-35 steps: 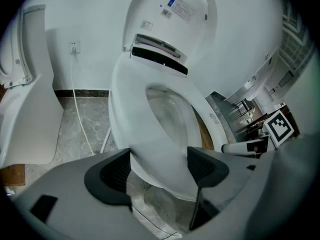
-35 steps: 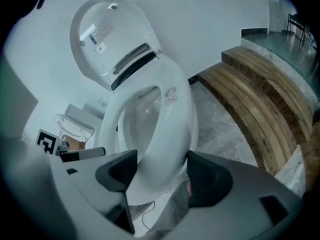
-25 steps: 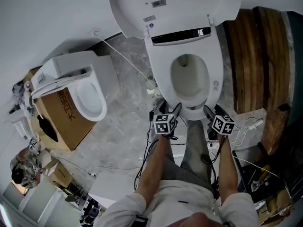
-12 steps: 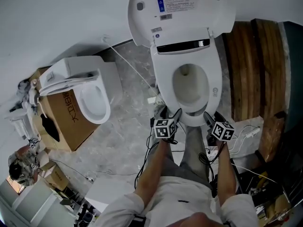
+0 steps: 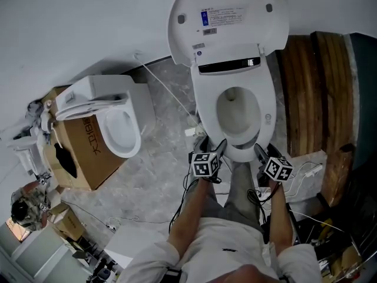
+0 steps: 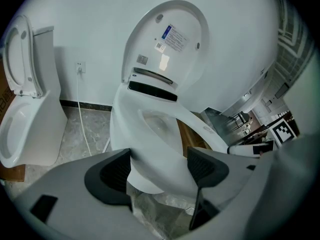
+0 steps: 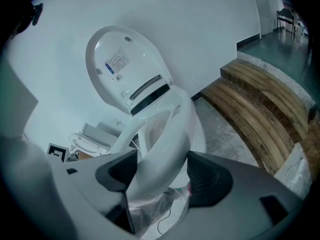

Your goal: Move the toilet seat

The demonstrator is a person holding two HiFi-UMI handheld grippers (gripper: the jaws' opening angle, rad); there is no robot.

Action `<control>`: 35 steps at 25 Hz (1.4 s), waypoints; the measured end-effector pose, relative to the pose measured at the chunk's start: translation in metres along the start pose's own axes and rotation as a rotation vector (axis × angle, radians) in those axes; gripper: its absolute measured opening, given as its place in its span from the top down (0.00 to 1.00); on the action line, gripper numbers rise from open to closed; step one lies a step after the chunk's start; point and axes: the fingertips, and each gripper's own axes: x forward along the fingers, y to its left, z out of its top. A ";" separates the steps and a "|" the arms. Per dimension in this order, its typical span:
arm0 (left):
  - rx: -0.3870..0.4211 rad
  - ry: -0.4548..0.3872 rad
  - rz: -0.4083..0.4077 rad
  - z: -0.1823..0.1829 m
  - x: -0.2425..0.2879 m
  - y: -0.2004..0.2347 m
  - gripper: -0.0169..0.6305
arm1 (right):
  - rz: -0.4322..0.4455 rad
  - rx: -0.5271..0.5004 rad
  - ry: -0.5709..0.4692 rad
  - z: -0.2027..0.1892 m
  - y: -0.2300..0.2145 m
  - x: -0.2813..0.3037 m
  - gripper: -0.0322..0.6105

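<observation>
Since a second ago the head view has drifted, so the toilet now sits lower in the frame and its raised lid shows whole at the upper centre, while both grippers are where they were at the bowl's front edge. Nothing else looks shifted. The toilet seat lies flat on the bowl in the centre of the frame, below the lid, so as far as I can judge the move itself has not begun: the approach is made, but gripping and lifting are left. The left gripper is at the lower centre, its jaws wide apart, and its own view frames the white front of the seat and bowl between them with no pad seen pressing on it. The right gripper, just beside it to the right, stands equally wide, framing that same front edge and holding nothing.
</observation>
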 end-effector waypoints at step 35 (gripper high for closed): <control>0.446 -0.143 -0.115 0.086 -0.081 -0.075 0.43 | 0.051 0.065 -0.173 0.071 0.061 -0.058 0.43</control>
